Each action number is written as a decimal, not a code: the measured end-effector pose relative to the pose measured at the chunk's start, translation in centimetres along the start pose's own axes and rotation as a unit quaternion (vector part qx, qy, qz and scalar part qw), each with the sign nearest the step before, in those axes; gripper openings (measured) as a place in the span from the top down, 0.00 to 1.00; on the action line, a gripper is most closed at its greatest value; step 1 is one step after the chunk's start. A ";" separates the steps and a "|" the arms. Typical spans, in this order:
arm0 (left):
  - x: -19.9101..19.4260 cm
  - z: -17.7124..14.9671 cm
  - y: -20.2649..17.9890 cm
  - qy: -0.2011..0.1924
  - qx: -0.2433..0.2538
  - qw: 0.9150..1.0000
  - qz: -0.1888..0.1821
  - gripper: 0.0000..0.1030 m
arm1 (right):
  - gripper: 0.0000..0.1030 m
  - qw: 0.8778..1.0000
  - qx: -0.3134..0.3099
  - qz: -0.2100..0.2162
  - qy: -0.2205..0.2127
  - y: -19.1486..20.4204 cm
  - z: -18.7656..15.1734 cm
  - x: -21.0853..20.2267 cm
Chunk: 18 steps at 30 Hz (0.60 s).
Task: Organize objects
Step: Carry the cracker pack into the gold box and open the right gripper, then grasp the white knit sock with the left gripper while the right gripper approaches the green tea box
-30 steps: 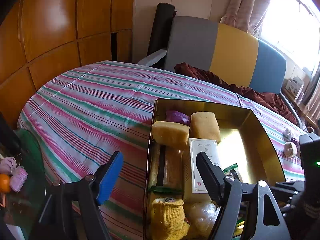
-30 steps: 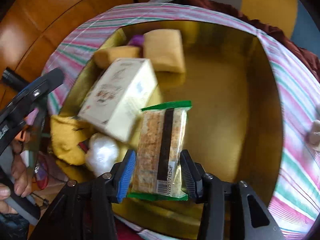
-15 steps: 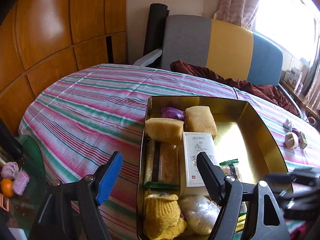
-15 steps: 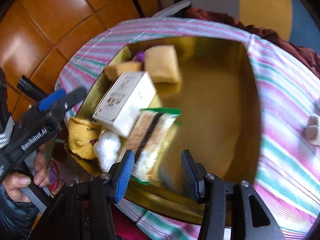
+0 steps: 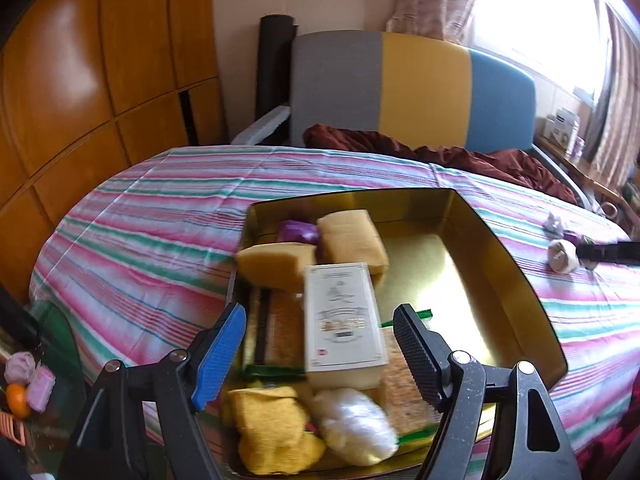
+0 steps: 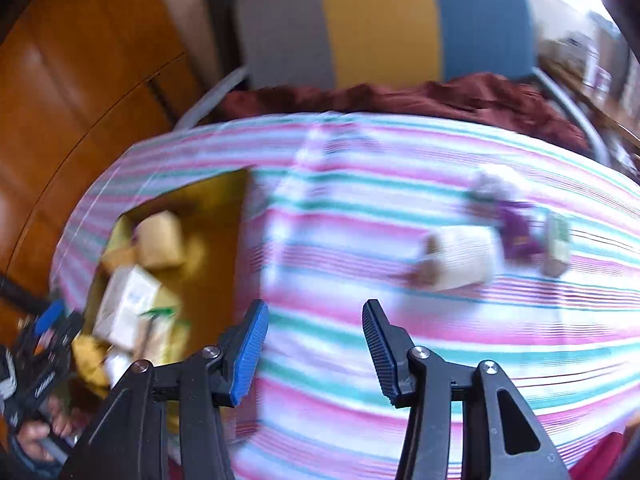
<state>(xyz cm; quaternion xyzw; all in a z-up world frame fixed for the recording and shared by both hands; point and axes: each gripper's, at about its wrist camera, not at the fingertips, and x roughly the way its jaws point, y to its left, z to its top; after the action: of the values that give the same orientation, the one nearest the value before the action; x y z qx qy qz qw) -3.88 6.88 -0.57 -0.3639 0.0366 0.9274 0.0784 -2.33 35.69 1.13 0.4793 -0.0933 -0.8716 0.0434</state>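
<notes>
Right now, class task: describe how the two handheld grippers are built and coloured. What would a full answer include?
Both the left gripper and the right gripper have black plastic frames with cut-out slots and silver screws. On each, one finger carries a ribbed blue pad and the other a ribbed black pad. In the right view, the left gripper's body shows white lettering, too blurred to read, held by a bare hand.

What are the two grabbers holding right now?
Nothing. The left gripper is open above the gold tin, with nothing between its fingers. The right gripper is open too, over the striped cloth.
</notes>
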 end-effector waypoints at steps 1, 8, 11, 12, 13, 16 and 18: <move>0.0 0.1 -0.5 0.001 0.006 1.000 -0.004 0.25 | 0.52 1.000 0.009 -0.009 -0.006 -1.1 0.4 -0.1; 0.1 0.7 -4.1 0.004 0.046 0.998 -0.041 0.25 | 0.52 0.991 0.089 -0.086 -0.046 -10.2 3.0 -0.4; 0.2 1.2 -5.9 0.009 0.061 0.996 -0.057 0.25 | 0.52 0.982 0.139 -0.112 -0.067 -14.4 3.8 -0.5; 0.2 1.4 -6.5 0.010 0.066 0.996 -0.062 0.25 | 0.52 0.978 0.155 -0.122 -0.074 -15.8 3.9 -0.6; 0.2 1.6 -7.1 0.010 0.070 0.995 -0.065 0.25 | 0.52 0.974 0.170 -0.129 -0.080 -17.0 3.8 -0.5; 0.5 2.4 -9.3 0.019 0.084 0.993 -0.085 0.25 | 0.51 0.962 0.218 -0.139 -0.091 -20.3 2.8 0.0; 0.7 3.0 -11.0 0.021 0.098 0.990 -0.097 0.25 | 0.51 0.952 0.260 -0.142 -0.074 -22.3 1.6 0.7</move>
<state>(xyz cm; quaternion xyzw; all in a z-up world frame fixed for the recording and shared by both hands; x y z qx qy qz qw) -4.46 18.12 1.02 -0.3752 0.0937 0.8996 0.2029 -3.80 57.56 -3.17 0.4169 -0.2505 -0.8472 -0.2139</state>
